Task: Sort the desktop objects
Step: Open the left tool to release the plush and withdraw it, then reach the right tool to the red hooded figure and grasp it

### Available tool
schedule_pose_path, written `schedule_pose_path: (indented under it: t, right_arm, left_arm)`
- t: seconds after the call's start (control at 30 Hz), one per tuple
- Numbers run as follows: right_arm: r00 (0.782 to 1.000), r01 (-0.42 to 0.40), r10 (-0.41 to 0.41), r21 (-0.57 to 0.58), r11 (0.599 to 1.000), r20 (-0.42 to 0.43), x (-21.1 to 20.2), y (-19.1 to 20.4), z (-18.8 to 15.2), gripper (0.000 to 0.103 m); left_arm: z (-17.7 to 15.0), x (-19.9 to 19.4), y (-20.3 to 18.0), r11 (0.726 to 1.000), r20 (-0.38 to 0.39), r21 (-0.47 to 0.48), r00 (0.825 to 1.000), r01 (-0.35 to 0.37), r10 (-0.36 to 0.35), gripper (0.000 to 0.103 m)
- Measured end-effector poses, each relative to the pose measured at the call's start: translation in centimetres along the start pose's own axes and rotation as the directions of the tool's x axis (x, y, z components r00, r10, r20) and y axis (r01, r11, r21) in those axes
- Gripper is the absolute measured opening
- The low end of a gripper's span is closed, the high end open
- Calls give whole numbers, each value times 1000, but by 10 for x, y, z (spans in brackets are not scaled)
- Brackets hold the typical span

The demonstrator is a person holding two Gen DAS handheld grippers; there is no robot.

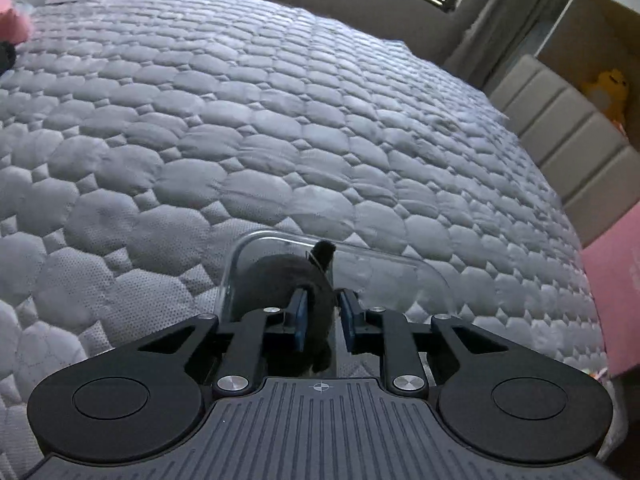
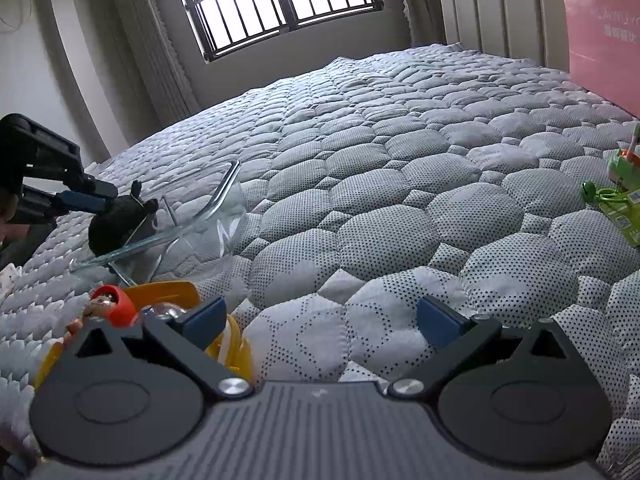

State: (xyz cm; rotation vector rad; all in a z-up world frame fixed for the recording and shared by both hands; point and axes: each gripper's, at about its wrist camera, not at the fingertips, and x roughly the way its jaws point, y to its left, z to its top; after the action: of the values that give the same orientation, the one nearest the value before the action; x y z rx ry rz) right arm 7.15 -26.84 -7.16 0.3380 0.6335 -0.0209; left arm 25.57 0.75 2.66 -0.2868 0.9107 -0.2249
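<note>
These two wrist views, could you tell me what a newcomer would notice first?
The left tool pinches a black fuzzy toy over a clear glass rectangular dish on the grey quilted bed. The right tool gapes open beside a yellow toy with a red figure.

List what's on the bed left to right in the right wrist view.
left gripper → black plush toy → clear glass container → green toy with packaging. The red and yellow toy is left out; it overlaps several of these.
</note>
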Motion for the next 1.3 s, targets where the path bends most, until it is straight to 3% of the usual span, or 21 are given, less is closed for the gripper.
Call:
schedule_pose_path:
  t: [0.17, 0.47, 0.53, 0.6, 0.67, 0.83, 0.9, 1.0, 1.07, 1.17, 1.23, 1.3]
  right_arm:
    - [1000, 6, -6, -10, 1000, 1, 0, 2, -1, 103]
    - [1000, 13, -13, -22, 1000, 3, 2, 3, -1, 103]
    - [1000, 12, -11, -23, 1000, 5, 2, 3, -1, 103]
    - [1000, 11, -11, -21, 1000, 1, 2, 2, -1, 103]
    - [1000, 10, -10, -18, 1000, 1, 2, 2, -1, 103]
    - [1000, 7, -7, -17, 1000, 3, 2, 2, -1, 103]
    - [1000, 10, -10, -20, 1000, 4, 2, 2, -2, 103]
    - [1000, 13, -13, -26, 1000, 5, 3, 3, -2, 103]
    - [1000, 16, -16, -30, 999, 6, 3, 3, -2, 103]
    - [1000, 2, -2, -30, 1000, 9, 2, 4, -2, 103]
    - [999, -48, 48, -3, 999, 7, -2, 4, 0, 103]
    - [995, -98, 98, 25, 995, 5, -5, 3, 2, 102]
  left_arm:
    - [-3, 10, 3, 1000, -72, 8, 997, -19, 20, 22]
    - [-7, 3, 3, 1000, -50, 2, 999, 5, -5, 22]
    - [-6, -13, 0, 1000, 12, 7, 1000, 24, -24, 26]
    - [-4, -22, -6, 1000, 73, 26, 997, -8, 6, 43]
    - [-1, -26, -13, 997, 115, 49, 992, -52, 46, 49]
    - [2, 26, -9, 1000, -69, 16, 998, 6, -5, 46]
    - [1, 29, -13, 999, -42, 29, 999, -13, 14, 47]
    - [-1, 31, -23, 997, -40, 70, 999, -28, 31, 58]
    - [-4, 30, -28, 995, -21, 91, 999, -45, 47, 58]
    - [-11, 10, -25, 997, 40, 73, 999, -25, 22, 45]
    - [-19, -14, -20, 997, 63, 67, 997, 38, -43, 49]
    - [-34, -36, -17, 995, 84, 89, 995, 44, -52, 68]
